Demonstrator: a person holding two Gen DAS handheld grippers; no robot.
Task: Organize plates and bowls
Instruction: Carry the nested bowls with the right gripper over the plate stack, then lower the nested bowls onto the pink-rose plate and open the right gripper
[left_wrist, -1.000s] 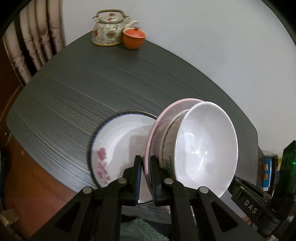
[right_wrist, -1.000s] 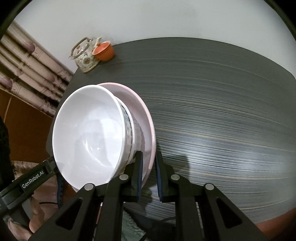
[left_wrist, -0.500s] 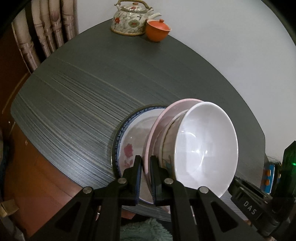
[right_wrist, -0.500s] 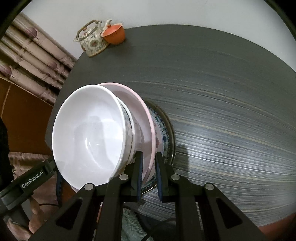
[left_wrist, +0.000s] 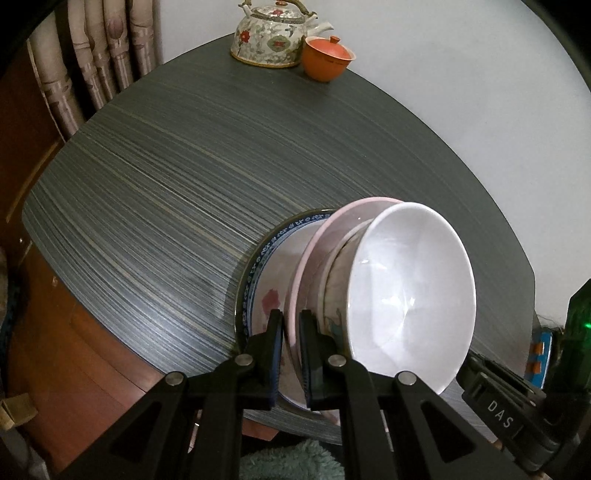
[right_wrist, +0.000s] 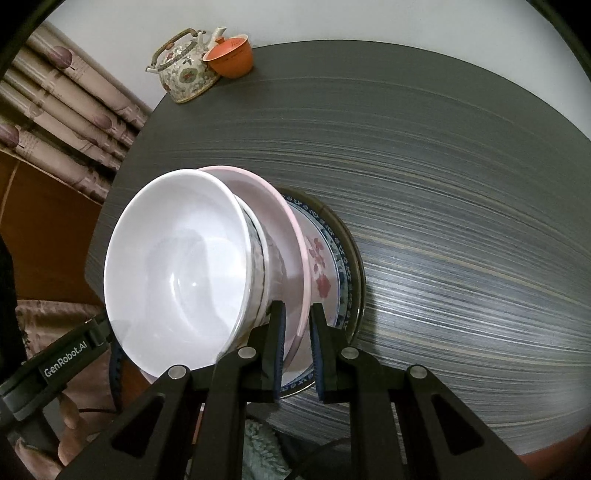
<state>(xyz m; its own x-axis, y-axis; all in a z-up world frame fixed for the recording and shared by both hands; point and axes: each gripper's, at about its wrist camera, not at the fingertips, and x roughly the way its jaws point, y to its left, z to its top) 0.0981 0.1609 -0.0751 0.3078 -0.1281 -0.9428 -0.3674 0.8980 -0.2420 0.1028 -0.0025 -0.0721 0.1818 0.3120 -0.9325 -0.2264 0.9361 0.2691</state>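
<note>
A pink plate (left_wrist: 314, 254) carries a patterned bowl (left_wrist: 334, 291) with a white bowl (left_wrist: 406, 295) nested in it. My left gripper (left_wrist: 291, 332) is shut on the pink plate's near rim. From the opposite side my right gripper (right_wrist: 297, 332) is shut on the same pink plate (right_wrist: 273, 206). Right under this stack a blue-rimmed floral plate (right_wrist: 325, 266) lies flat on the dark table (left_wrist: 184, 166). Whether the pink plate touches it I cannot tell. The white bowl (right_wrist: 177, 273) hides most of the patterned bowl (right_wrist: 258, 258).
A flowered teapot (left_wrist: 273, 40) and an orange lidded cup (left_wrist: 327, 59) stand at the table's far edge by the white wall. Curtains and a brown wooden cabinet (left_wrist: 44, 332) lie to the left. The floral plate sits close to the table's near edge.
Both grippers carried the pink plate and its bowls down and across, so the floral plate now lies mostly beneath the stack. Little has moved in the last half second.
</note>
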